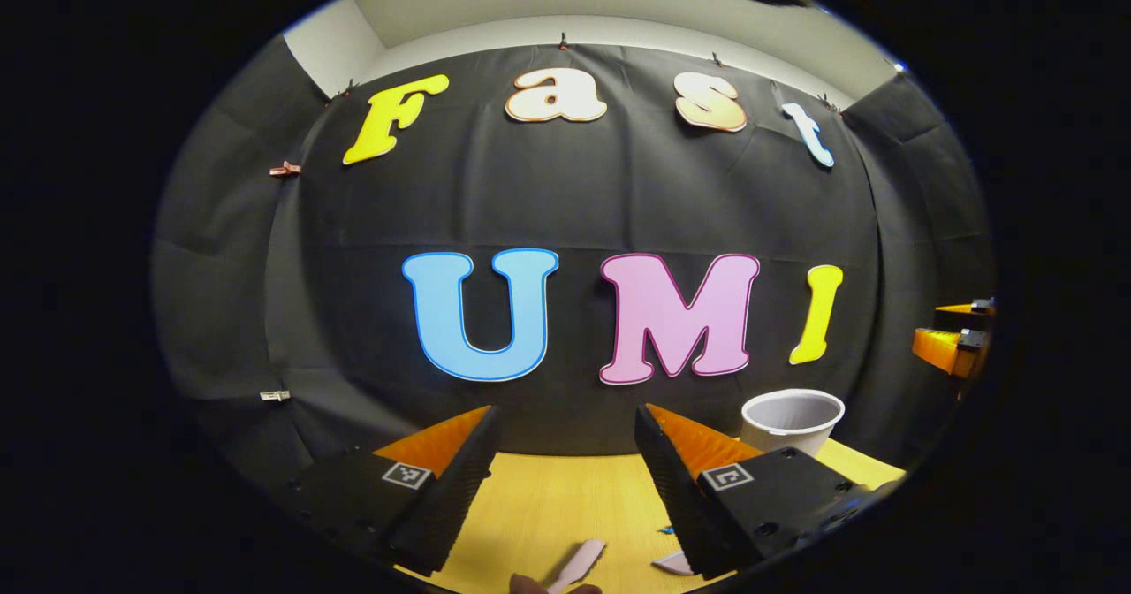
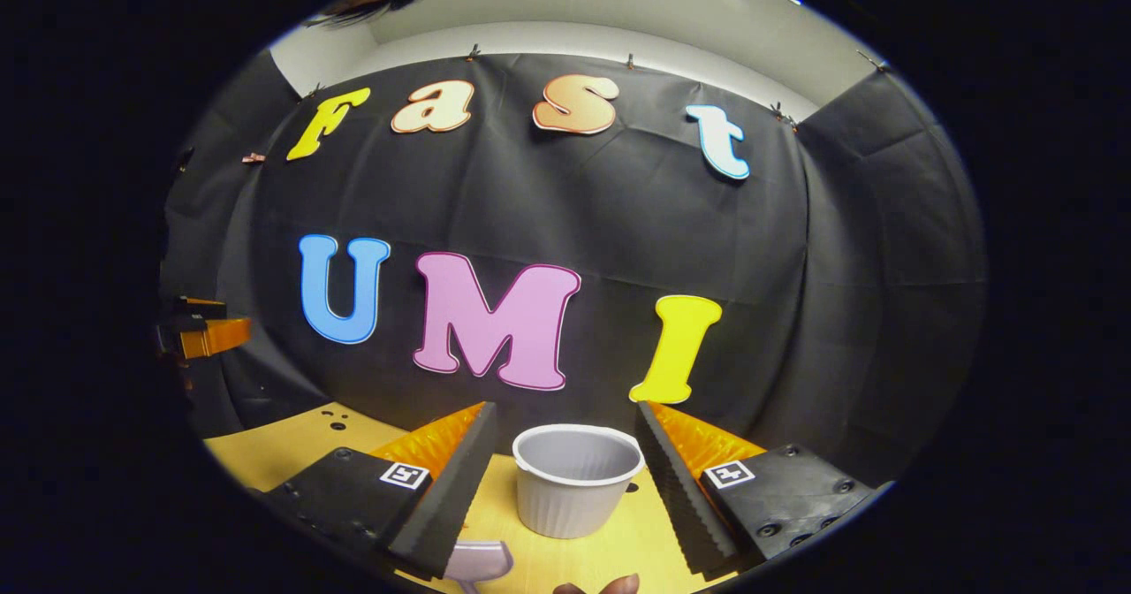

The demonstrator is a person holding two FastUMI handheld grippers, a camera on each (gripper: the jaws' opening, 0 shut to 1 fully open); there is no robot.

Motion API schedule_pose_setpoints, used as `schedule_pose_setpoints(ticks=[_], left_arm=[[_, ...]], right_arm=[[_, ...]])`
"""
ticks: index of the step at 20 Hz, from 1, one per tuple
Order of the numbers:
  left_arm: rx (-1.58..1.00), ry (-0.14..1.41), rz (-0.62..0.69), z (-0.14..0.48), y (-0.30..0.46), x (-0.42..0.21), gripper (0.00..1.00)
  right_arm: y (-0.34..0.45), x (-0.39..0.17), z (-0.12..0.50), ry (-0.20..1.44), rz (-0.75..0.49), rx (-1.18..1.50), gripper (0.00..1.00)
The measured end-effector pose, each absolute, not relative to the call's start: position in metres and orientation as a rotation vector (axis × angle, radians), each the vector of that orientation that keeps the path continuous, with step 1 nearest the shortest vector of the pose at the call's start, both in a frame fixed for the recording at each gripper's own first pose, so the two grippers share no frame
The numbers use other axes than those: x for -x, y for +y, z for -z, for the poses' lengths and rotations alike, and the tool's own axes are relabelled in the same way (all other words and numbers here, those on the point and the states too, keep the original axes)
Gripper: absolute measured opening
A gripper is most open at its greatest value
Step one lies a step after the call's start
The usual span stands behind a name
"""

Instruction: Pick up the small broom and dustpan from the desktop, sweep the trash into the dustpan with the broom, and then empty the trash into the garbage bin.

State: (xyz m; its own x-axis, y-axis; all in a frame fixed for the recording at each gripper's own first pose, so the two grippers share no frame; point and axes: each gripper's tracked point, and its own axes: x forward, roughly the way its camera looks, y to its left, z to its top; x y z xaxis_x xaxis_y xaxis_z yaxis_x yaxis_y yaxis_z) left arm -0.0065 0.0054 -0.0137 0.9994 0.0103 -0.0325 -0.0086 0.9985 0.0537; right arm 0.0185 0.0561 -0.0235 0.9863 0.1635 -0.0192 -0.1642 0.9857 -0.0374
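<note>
In the left gripper view my left gripper (image 1: 566,417) stands open above the yellow desktop (image 1: 548,497), nothing between its fingers. A pale pink flat piece (image 1: 579,562), maybe a handle, lies at the bottom edge. Another pale piece (image 1: 673,563) lies beside the right finger. The white ribbed garbage bin (image 1: 792,419) stands at the back right. In the right gripper view my right gripper (image 2: 565,410) is open too, and the bin (image 2: 576,479) stands upright beyond its fingers. A lilac plastic part (image 2: 477,560) peeks out by its left finger. I cannot tell broom from dustpan.
A tiny blue scrap (image 1: 664,530) lies on the desktop. The right gripper (image 1: 956,345) shows orange at the far right, and the left gripper (image 2: 205,333) at the far left of the other view. Fingertips of a hand (image 2: 601,586) show at the bottom. Black cloth walls the back.
</note>
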Motion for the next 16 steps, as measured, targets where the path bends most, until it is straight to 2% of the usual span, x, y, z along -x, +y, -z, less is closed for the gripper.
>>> schedule_pose_setpoints(ticks=[3,7,16], left_arm=[[-0.051,0.051,0.005,0.023,0.01,0.006,0.95],[-0.062,0.101,0.013,0.045,0.022,0.011,0.95],[-0.049,0.133,0.067,0.07,0.049,0.021,0.95]], right_arm=[[0.085,-0.007,0.036,0.047,-0.262,0.061,0.96],[0.119,0.028,0.096,0.235,-0.385,0.099,0.96],[0.145,0.107,0.288,0.729,-0.43,0.222,0.92]])
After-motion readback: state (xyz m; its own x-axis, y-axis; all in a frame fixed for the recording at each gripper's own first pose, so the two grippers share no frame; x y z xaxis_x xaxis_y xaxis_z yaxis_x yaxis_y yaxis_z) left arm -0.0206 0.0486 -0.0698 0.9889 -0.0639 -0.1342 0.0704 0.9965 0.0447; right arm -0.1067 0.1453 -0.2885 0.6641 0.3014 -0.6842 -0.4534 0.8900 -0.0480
